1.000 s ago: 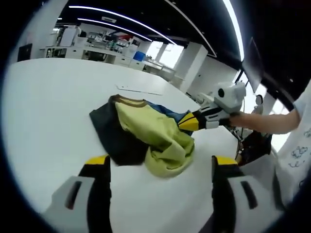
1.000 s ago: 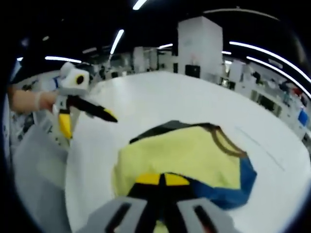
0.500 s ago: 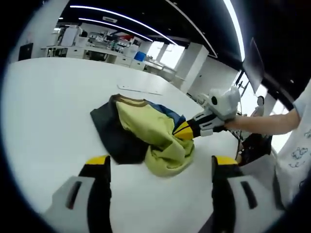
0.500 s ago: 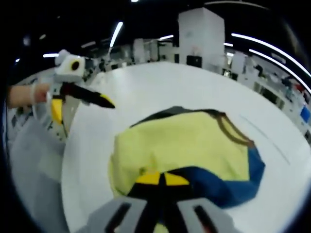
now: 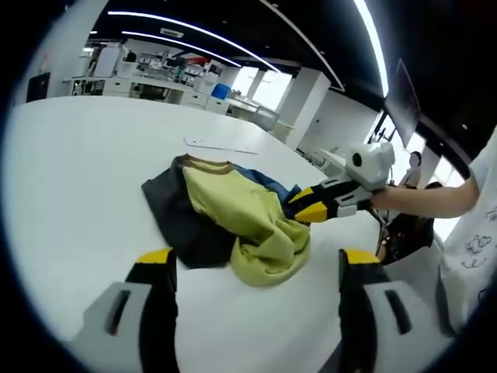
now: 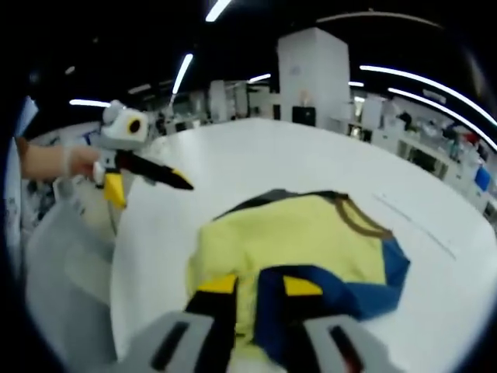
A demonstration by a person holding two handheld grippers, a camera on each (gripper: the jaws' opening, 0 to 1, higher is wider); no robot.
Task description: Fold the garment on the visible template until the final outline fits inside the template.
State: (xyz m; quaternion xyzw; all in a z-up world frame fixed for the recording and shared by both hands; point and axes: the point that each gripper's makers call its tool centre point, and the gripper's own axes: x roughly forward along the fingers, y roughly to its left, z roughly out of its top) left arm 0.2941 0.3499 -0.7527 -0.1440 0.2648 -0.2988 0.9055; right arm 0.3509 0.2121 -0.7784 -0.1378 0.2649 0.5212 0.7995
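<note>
My right gripper (image 6: 259, 284) has its jaws slightly parted, a fold of the garment (image 6: 303, 241) between the yellow tips; I cannot tell whether they pinch it. My left gripper (image 5: 252, 258) stands wide open, holding nothing, the bunched yellow, blue and dark garment just ahead on the white table (image 5: 70, 179). Beyond it lies a faint template line (image 5: 221, 145).

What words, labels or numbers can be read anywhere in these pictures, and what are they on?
None can be read.
The garment shows plain yellow, blue and dark cloth, no print.
The sleeve at the right edge of the left gripper view carries small dark drawings, too blurred to tell whether they are letters.
The shelves far behind the table are too small to read.
</note>
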